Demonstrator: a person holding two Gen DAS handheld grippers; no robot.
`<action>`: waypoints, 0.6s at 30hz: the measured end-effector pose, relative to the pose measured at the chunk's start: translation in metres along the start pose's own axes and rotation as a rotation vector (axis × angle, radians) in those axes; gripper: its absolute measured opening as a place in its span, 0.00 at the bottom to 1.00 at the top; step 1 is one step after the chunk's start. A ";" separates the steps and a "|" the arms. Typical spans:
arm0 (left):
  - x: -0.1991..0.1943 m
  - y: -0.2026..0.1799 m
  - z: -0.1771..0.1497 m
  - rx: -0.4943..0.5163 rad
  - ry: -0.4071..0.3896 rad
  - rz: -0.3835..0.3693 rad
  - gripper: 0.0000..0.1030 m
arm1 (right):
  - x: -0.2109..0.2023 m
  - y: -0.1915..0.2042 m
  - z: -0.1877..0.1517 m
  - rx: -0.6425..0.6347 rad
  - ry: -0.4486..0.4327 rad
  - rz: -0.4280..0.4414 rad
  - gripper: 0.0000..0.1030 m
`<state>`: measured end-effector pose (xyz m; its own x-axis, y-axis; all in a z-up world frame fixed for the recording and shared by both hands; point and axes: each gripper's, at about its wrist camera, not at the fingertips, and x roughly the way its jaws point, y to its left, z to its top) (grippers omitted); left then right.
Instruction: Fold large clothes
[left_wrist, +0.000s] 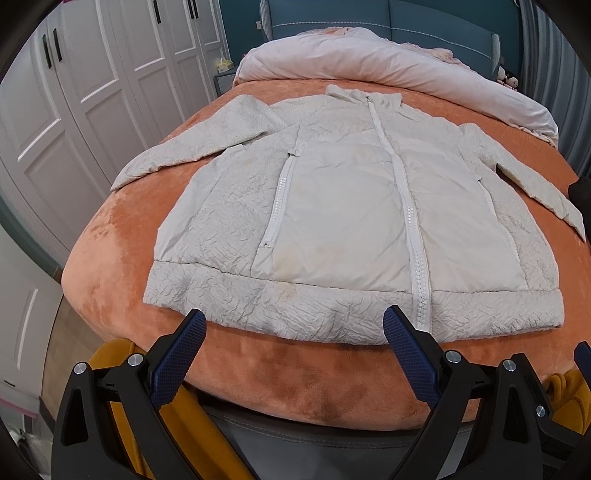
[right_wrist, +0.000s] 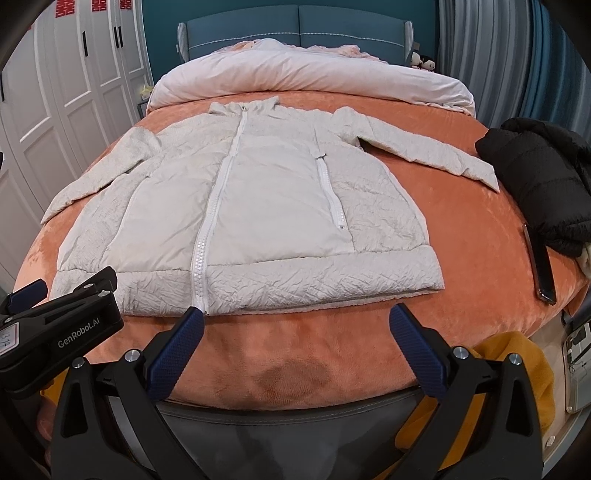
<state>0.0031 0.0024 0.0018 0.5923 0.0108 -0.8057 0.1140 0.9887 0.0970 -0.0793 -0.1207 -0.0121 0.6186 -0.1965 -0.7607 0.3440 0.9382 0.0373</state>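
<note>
White jacket (left_wrist: 354, 206) lies flat on the bed (left_wrist: 122, 266), zipped, front up, both sleeves spread wide, hem at the near edge. Left hand-held gripper (left_wrist: 295, 325) hovers just short of the hem, jaws wide apart, holding nothing. Right hand-held gripper (right_wrist: 295, 323) hangs beside it, also spread and empty. A black coat (right_wrist: 546, 184) and a phone (right_wrist: 541, 266) sit at the bed's right side.
</note>
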 end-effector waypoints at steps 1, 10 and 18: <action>0.003 -0.002 0.001 0.000 0.005 0.000 0.91 | 0.004 0.000 0.000 -0.001 0.007 0.000 0.95; 0.034 -0.013 0.032 0.010 0.017 -0.005 0.91 | 0.037 -0.013 0.028 -0.003 0.033 0.017 0.95; 0.068 -0.016 0.095 0.007 -0.015 0.019 0.92 | 0.113 -0.161 0.107 0.318 0.046 -0.034 0.95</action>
<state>0.1175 -0.0273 0.0006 0.6064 0.0268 -0.7947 0.1082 0.9874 0.1158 0.0111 -0.3241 -0.0348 0.5727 -0.2062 -0.7934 0.5719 0.7939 0.2065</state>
